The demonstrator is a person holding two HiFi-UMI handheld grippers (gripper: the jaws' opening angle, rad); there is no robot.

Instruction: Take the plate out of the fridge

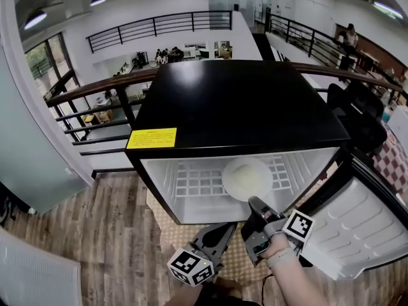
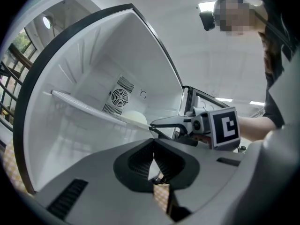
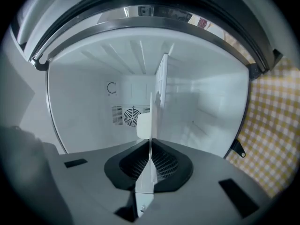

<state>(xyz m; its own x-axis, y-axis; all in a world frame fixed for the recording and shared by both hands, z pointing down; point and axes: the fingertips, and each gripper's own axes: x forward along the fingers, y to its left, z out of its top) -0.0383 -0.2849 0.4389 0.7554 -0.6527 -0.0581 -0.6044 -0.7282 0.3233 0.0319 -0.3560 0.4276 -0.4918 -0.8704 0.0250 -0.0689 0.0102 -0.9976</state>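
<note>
Plate (image 1: 247, 178) on fridge shelf (image 1: 191, 183), near rim clamped in right gripper (image 1: 256, 204); left gripper (image 1: 227, 228) closed, empty, just beside.

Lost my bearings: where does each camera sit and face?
Head view: overhead, facing down at fridge, plate; left tool, right tool, forearm.
Left gripper view: on left tool, angled up into fridge; shut jaws, right tool, forearm.
Right gripper view: on right tool, rolled sideways, facing fridge's back; jaws grip plate.
Shared: all see the plate.

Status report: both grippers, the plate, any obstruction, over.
Right gripper shut on near rim of round white plate. Plate flat on white wire shelf inside open black-topped fridge. Left gripper shut, empty, outside. Nothing blocking.
</note>
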